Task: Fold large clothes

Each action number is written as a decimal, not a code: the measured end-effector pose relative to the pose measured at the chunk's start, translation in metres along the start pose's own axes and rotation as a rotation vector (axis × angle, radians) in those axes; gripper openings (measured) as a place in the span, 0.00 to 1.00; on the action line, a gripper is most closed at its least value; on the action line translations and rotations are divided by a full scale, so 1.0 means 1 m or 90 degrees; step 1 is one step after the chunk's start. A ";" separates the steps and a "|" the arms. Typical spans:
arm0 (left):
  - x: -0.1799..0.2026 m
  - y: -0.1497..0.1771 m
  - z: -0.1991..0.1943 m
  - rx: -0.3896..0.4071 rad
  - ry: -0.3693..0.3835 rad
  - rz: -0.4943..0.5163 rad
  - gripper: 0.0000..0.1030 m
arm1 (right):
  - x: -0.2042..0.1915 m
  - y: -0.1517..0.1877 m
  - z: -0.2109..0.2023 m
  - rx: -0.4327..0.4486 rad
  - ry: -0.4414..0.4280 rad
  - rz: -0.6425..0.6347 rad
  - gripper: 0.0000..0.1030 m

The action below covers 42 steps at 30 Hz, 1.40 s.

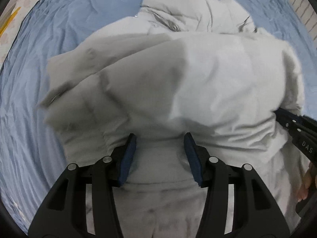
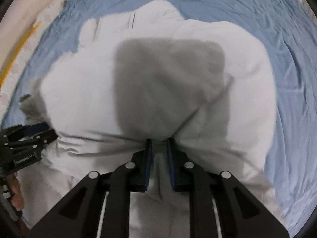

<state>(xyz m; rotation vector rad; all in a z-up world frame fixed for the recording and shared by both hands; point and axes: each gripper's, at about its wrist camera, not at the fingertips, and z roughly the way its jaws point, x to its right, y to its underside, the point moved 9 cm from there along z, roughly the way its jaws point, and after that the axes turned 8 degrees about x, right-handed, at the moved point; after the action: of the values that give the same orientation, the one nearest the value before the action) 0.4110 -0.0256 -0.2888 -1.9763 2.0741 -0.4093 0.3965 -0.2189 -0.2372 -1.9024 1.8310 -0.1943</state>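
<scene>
A white puffy jacket (image 1: 198,79) lies bunched on a blue bed sheet (image 1: 39,79), its collar end at the far side. My left gripper (image 1: 160,138) points down at the near hem, its blue pads closed on a thick fold of the padding. In the right wrist view the same jacket (image 2: 79,89) fills the middle, and my right gripper (image 2: 158,141) has its pads close together, pinching a narrow ridge of the hem. Each gripper shows in the other's view: the right gripper (image 1: 293,130) at the right edge, the left gripper (image 2: 29,136) at the left edge.
The blue sheet (image 2: 293,79) spreads wrinkled around the jacket on all sides. A pale mat with a yellow stripe (image 1: 10,19) lies beyond the sheet's left edge. A white slatted surface (image 1: 303,4) stands at the far right. A person's hand (image 2: 15,190) holds the left gripper's handle.
</scene>
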 end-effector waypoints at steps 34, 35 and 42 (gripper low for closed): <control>-0.073 0.289 -0.132 0.085 -0.034 -0.116 0.48 | 0.068 0.237 -0.202 0.157 0.134 0.011 0.33; -0.071 0.292 -0.126 0.082 -0.038 -0.111 0.49 | 0.069 0.241 -0.196 0.143 0.140 0.005 0.33; -0.066 0.292 -0.094 0.050 -0.051 -0.083 0.53 | 0.073 0.250 -0.158 0.083 0.145 0.000 0.33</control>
<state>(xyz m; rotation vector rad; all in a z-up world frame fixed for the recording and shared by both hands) 0.1085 0.0556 -0.3096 -2.0530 1.8593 -0.4231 0.1108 -0.3237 -0.2250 -1.8529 1.9117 -0.5373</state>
